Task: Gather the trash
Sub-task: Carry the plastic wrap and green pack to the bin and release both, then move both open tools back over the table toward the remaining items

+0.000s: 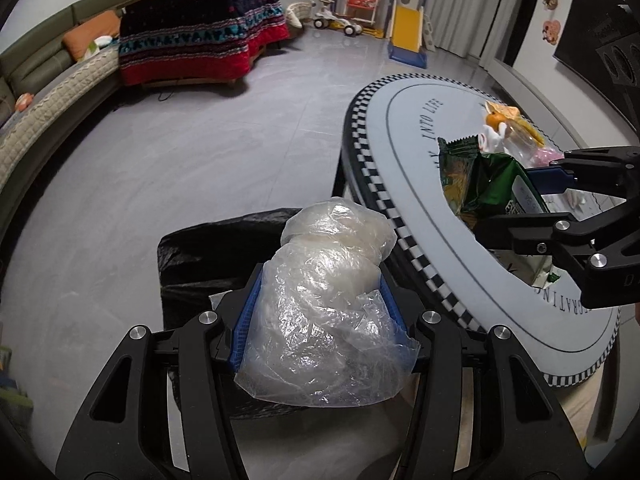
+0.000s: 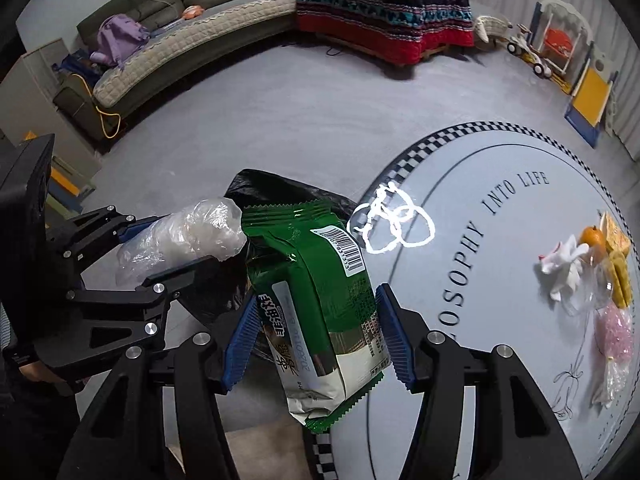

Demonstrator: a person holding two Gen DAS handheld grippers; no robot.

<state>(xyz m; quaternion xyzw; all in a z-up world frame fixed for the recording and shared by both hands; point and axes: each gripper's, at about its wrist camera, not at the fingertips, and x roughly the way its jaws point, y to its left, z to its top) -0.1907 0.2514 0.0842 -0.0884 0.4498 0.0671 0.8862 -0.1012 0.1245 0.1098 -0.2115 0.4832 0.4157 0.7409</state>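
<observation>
My left gripper (image 1: 320, 316) is shut on a crumpled clear plastic bag (image 1: 324, 304) and holds it above a black trash bag (image 1: 200, 256) on the floor beside the round table. My right gripper (image 2: 316, 332) is shut on a green snack packet (image 2: 316, 300) and holds it over the table's edge, close to the trash bag (image 2: 280, 188). The right gripper (image 1: 524, 204) with the packet (image 1: 480, 184) shows at the right in the left wrist view. The left gripper (image 2: 176, 248) with the clear bag (image 2: 192, 236) shows at the left in the right wrist view.
The round grey table (image 2: 500, 200) with a checkered rim still carries trash at its far side: a white tissue (image 2: 560, 268), orange peel (image 2: 592, 236), yellow wrappers (image 2: 620, 276) and a pink bag (image 2: 612, 328). A sofa (image 2: 180, 40), a blanket-covered table (image 1: 204, 28) and toys (image 1: 360, 4) stand beyond the open floor.
</observation>
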